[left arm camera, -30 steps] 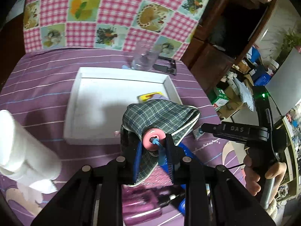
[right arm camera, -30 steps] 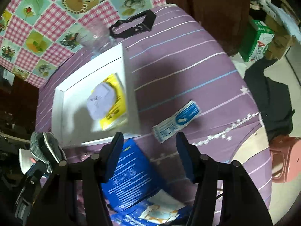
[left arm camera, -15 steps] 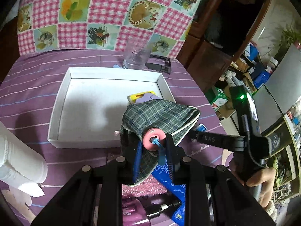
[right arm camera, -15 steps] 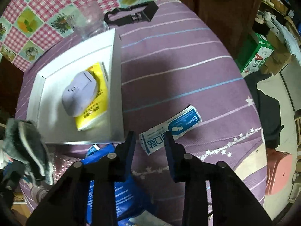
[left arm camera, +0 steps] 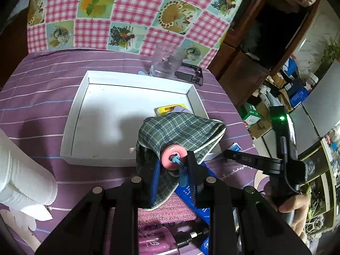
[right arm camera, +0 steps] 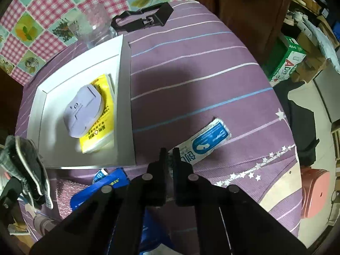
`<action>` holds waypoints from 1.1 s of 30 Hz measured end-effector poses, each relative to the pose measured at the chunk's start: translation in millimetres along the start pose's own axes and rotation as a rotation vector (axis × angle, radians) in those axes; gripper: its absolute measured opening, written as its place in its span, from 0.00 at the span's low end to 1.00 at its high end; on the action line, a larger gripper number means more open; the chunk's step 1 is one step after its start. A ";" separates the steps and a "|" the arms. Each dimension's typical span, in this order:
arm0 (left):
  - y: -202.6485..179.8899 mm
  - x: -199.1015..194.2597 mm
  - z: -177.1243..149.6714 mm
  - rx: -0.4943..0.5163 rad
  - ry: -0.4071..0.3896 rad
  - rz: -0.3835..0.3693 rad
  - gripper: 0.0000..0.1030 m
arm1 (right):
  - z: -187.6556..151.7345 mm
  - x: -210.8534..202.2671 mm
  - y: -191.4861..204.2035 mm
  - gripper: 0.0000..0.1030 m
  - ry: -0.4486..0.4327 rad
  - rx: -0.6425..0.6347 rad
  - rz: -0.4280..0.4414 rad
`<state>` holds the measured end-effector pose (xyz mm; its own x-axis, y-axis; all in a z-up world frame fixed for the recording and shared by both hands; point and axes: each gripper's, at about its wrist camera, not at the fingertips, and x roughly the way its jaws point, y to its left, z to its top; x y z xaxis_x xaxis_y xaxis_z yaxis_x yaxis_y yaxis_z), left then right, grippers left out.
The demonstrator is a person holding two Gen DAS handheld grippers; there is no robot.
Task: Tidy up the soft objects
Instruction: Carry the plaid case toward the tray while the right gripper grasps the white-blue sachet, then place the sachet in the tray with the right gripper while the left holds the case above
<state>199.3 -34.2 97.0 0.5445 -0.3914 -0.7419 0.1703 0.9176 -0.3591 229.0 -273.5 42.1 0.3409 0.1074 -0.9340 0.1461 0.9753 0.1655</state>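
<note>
On the left wrist view, the left claw (left arm camera: 173, 165) is clamped on a folded plaid cloth (left arm camera: 180, 130) with a pink ring (left arm camera: 173, 156) at its near end, held up over the near right corner of the white tray (left arm camera: 89, 97). That tray sits on the striped purple desk (left arm camera: 42, 85), and only a sliver of yellow shows in it past the cloth. A white paper roll (left arm camera: 23, 180) stands at the left edge, and a clear cup (left arm camera: 164, 62) sits behind the tray. Off to the right, the person's hand (left arm camera: 296, 208) grips the handle of the other tool.

From the right wrist view, the right claw (right arm camera: 169, 155) has just been closing and now stands together, pinching the near end of a flat white-and-blue packet (right arm camera: 206, 141) that lies on the desk just right of the tray. Inside the tray rest a yellow packet (right arm camera: 98, 131) and a lilac pouch (right arm camera: 84, 110) on top of it. Blue packets (right arm camera: 99, 191) and a pink glittery item (right arm camera: 64, 193) lie near the tray's front edge.

By my reading, two items are stowed, the cloth and the small packet are in hand and not yet placed, and the blue and pink things are left.
</note>
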 end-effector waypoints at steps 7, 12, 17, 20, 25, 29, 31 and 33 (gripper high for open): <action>11.0 -5.4 3.6 -0.035 -0.021 -0.007 0.22 | 0.6 -26.0 3.4 0.05 -0.046 0.019 0.063; 19.5 -9.7 5.6 -0.062 -0.042 -0.006 0.22 | -1.6 -47.9 14.3 0.05 -0.086 0.007 0.099; 28.8 -12.1 7.8 -0.093 -0.060 -0.011 0.22 | -3.8 -64.1 26.0 0.05 -0.124 -0.008 0.130; 32.9 -16.3 8.8 -0.110 -0.085 -0.013 0.22 | -5.7 -70.2 30.5 0.05 -0.146 -0.006 0.146; 40.3 -19.7 11.9 -0.143 -0.122 -0.018 0.22 | -7.5 -73.9 37.2 0.05 -0.165 0.001 0.256; 45.8 -14.6 13.0 -0.163 -0.143 0.001 0.22 | -9.8 -70.0 49.3 0.05 -0.178 -0.013 0.298; 47.8 -12.1 12.2 -0.169 -0.155 0.000 0.22 | -10.7 -66.2 54.6 0.05 -0.178 -0.020 0.315; 50.6 -10.6 11.9 -0.179 -0.176 -0.005 0.22 | -11.3 -60.6 59.2 0.05 -0.174 -0.026 0.327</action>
<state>211.9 17.1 93.5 0.6812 -0.3636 -0.6355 0.0340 0.8827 -0.4687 206.5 -220.0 104.9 0.5188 0.3820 -0.7648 -0.0193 0.8996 0.4363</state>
